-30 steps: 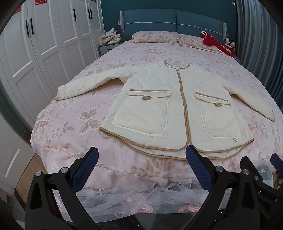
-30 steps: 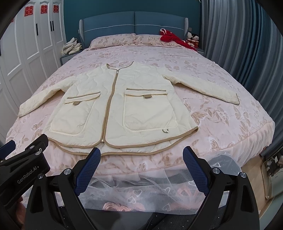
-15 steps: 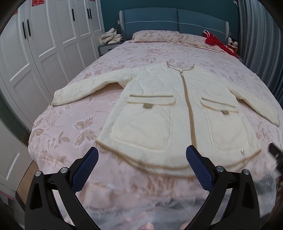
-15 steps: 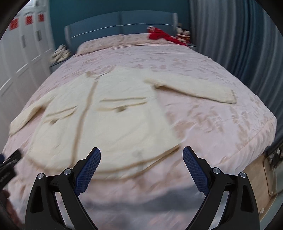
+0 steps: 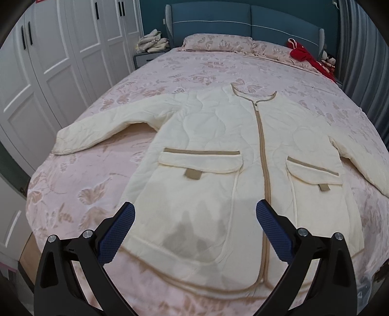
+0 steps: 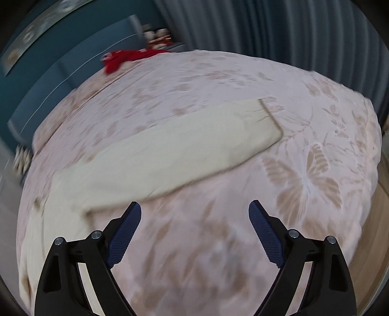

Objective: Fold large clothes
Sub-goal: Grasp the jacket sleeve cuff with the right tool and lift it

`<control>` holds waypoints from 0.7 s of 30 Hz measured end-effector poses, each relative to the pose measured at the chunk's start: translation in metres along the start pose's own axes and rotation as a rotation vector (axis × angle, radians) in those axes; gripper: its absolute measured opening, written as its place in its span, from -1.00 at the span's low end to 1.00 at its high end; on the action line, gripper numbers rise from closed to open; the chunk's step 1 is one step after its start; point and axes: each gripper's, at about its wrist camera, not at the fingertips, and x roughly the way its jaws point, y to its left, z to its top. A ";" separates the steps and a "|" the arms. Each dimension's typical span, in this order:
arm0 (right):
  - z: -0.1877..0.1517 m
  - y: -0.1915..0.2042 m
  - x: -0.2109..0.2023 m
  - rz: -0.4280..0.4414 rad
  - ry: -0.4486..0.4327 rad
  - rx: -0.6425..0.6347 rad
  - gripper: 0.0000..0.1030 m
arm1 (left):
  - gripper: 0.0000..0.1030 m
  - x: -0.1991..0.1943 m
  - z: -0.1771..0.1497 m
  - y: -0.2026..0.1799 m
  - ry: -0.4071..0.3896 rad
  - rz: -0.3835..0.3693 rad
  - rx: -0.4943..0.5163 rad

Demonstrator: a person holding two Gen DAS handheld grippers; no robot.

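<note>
Your left wrist camera sits low at the foot of the bed (image 5: 73,199), facing the blue headboard (image 5: 243,21) along the cream quilted jacket (image 5: 218,150), close over its hem, with the wardrobe doors (image 5: 48,60) on its left. Your right wrist camera is tilted and blurred, looking across the bed's right side toward the grey curtain (image 6: 291,29), near the jacket's sleeve (image 6: 194,141). Both views share the bedspread, the jacket, the headboard and the red garment (image 5: 304,53).
</note>
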 end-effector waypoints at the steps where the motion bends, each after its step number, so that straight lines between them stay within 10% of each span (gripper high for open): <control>1: 0.006 -0.006 0.008 -0.004 -0.006 0.019 0.69 | 0.89 0.005 0.002 -0.003 0.001 -0.003 0.002; 13: 0.058 -0.061 0.096 -0.139 -0.015 0.215 0.36 | 0.89 0.048 0.009 -0.020 0.043 0.025 0.050; 17: 0.069 -0.036 0.101 -0.111 -0.010 0.143 -0.65 | 0.89 0.058 0.011 -0.016 0.055 0.037 0.040; 21: 0.082 0.024 0.066 0.051 -0.106 0.060 -0.81 | 0.89 0.063 0.014 -0.009 0.052 0.045 0.026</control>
